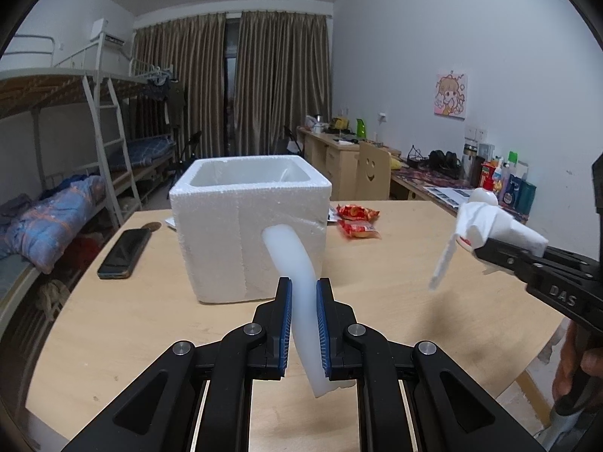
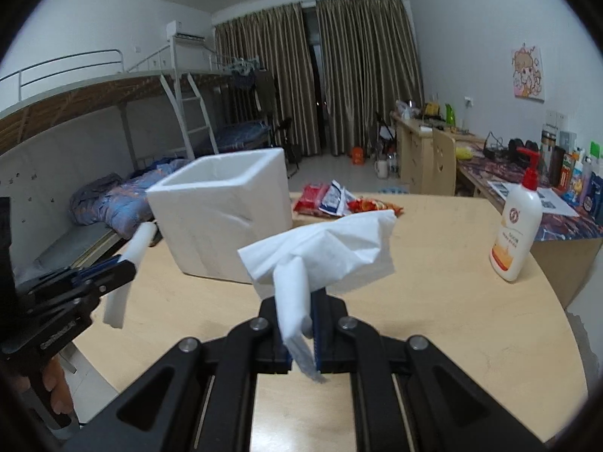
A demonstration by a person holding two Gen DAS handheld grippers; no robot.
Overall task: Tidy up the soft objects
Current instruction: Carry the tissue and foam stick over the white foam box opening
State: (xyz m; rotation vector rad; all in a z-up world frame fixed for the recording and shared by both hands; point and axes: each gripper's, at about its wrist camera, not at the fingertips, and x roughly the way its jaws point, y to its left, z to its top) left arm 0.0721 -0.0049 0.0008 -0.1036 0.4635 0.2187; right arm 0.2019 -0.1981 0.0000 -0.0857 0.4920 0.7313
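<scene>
Above the table, jaws clamp foam strip lengthwise toward box; tissue pinched.

A pale wooden tabletop with a rounded edge is shown. Directly on it stands an open white foam box, near the middle. A dark phone is laid flat to the left of the box, apart from it. Red snack packets are seen behind the box at the far edge. A white pump bottle with a red pump stands upright towards the right side.
</scene>
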